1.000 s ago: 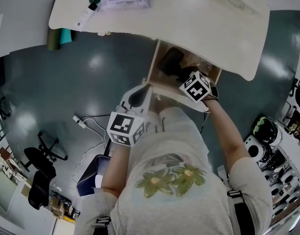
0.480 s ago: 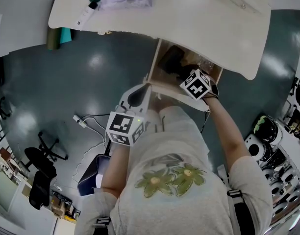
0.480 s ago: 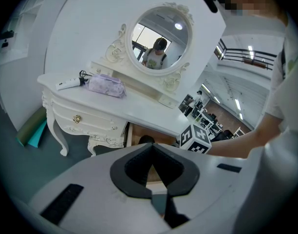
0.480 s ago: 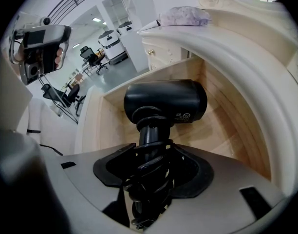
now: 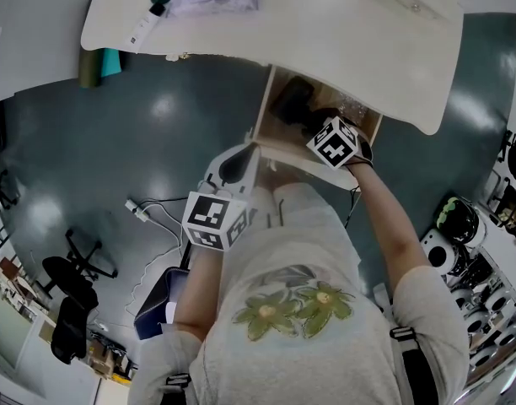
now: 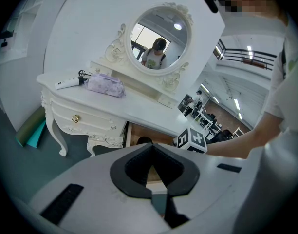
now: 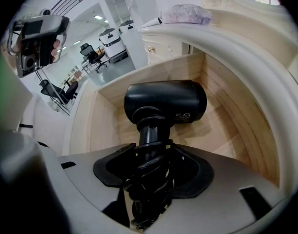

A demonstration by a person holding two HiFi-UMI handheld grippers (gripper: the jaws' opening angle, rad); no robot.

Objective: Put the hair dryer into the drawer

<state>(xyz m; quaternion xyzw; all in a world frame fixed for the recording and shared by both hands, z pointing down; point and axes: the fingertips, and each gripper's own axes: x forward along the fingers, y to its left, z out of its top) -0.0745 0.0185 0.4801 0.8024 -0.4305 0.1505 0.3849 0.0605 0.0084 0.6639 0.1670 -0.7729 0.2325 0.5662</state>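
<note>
Right gripper view shows right gripper [image 7: 151, 152] clamping the hair dryer [image 7: 166, 101] in the drawer [image 7: 227, 106]; left gripper [image 6: 152, 155] closed, empty

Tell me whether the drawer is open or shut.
Open. The drawer shows its bare wooden inside below the dressing table top, and the right gripper holds the hair dryer over its floor.

The left gripper [image 6: 153, 173] has its jaws together, with nothing between them. Beyond stands a white dresser [image 6: 139, 112] with an oval mirror [image 6: 158, 39] (a person is reflected in it). A lilac pouch [image 6: 105, 85] lies on top, and a drawer [image 6: 134, 131] is open beneath.
</note>
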